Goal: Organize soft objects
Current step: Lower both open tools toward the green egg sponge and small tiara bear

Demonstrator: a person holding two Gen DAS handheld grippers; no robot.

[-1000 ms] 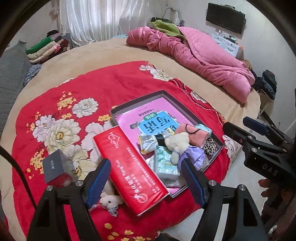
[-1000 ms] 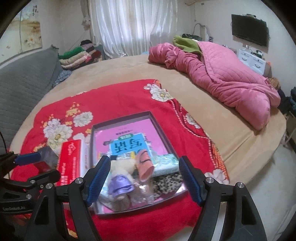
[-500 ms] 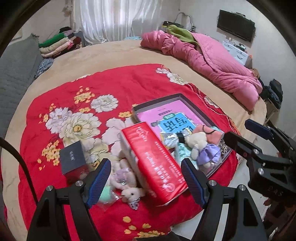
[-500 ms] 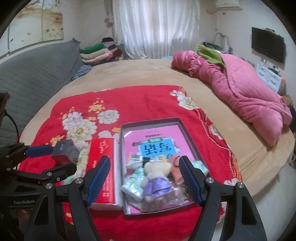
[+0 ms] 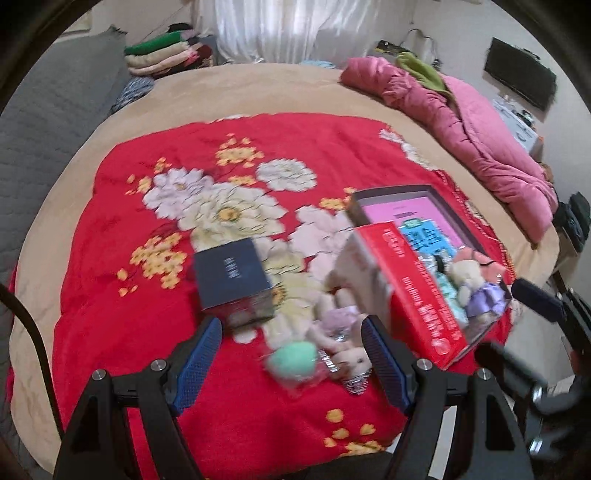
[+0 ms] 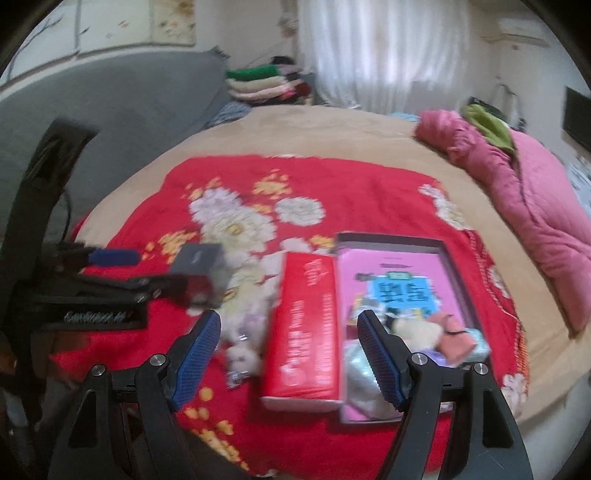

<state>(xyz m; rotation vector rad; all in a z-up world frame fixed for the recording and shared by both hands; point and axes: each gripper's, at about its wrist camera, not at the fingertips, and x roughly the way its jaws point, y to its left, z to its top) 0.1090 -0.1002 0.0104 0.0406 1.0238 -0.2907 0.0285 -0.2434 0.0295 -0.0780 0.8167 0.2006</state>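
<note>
Hovering over the red floral blanket [image 5: 122, 229], left gripper [image 5: 291, 360] has its jaws wide apart w/ nothing clamped; blue pads [image 5: 197, 363] bare. Framed between them, lying on the blanket: a mint-green soft ball [image 5: 293, 360] and small pale plush toys [image 5: 343, 332], blurred. Just beyond sits a dark blue box [image 5: 231, 275]; to its right a red carton [image 5: 413, 291] leans against the grey tray [image 5: 456, 216].

Right gripper [image 6: 288, 352] also spread open, empty, above the same red carton [image 6: 304, 325]. Tray [image 6: 391, 242] lies right beside the carton, holding a pink booklet [image 6: 391, 266], a cream bear in purple [image 5: 476, 286] and other soft bits by its near end. Left of the carton, loose plush toys [image 6: 242, 356] rest on the blanket.

Farther out: tan bedspread [image 5: 258, 88], pink quilt [image 5: 480, 136] bunched at right, folded clothes stack [image 5: 162, 53] near the curtain [image 5: 288, 26].
</note>
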